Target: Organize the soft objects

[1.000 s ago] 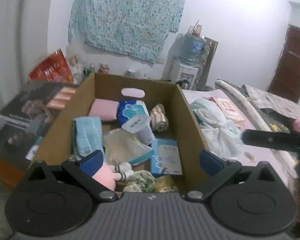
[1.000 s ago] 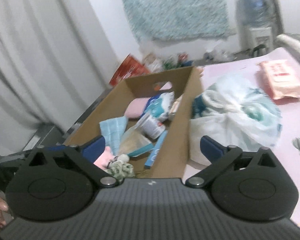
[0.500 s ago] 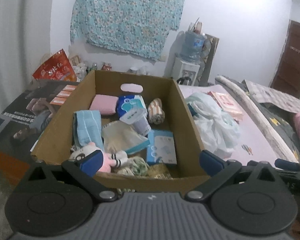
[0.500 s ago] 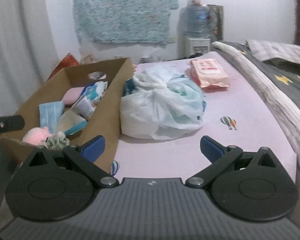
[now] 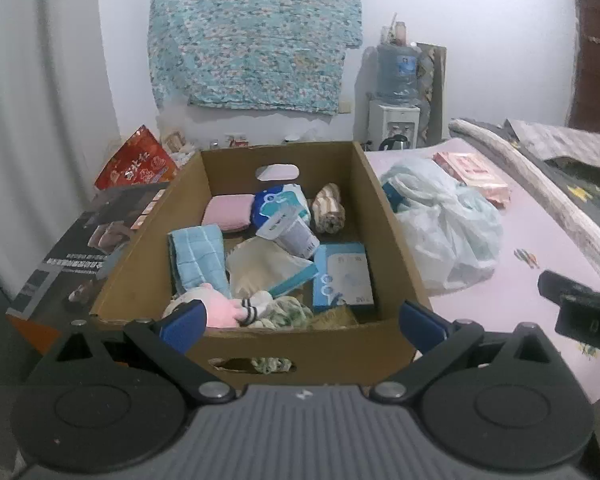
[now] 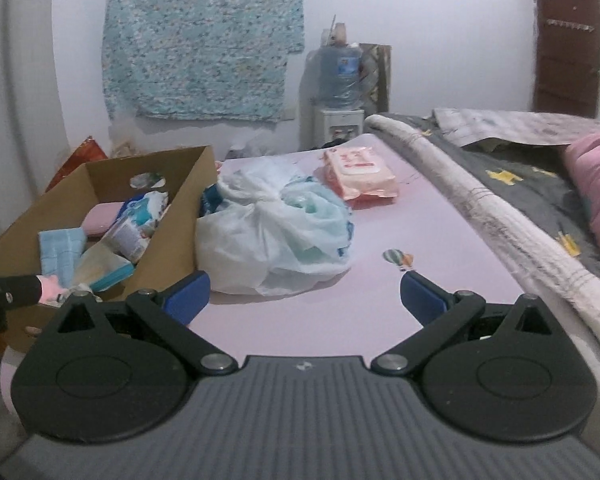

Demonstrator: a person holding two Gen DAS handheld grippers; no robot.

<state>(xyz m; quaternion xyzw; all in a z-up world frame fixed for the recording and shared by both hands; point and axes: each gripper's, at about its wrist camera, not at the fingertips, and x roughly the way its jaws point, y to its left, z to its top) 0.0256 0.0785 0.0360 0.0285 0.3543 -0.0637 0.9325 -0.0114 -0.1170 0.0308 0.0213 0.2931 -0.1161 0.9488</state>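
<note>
**Box nearly full, bag and wipes still out**

Left wrist view: my left gripper (image 5: 300, 322) hangs with jaws spread wide and nothing between them, aimed at the near wall of the box (image 5: 384, 220); inside, at 12 o'clock, lie a pink pad (image 5: 228, 216), a blue-white pack (image 5: 280, 204) and a striped roll (image 5: 329, 210); toward 10, a blue towel (image 5: 198, 258); at the near edge, by my left finger, a pink plush (image 5: 220, 310) and a greenish cloth (image 5: 286, 314); a blue carton (image 5: 343, 278) sits toward 1; so most soft things look packed already.

Right wrist view: my right gripper (image 6: 304, 300) is likewise spread and empty, over the pink sheet (image 6: 420, 232); the white bag (image 6: 276, 236) lies at 11 o'clock, touching the box's side; the wipes pack (image 6: 360, 172) sits beyond it at 12, apart; I judge these two are what is left to put away.
</note>
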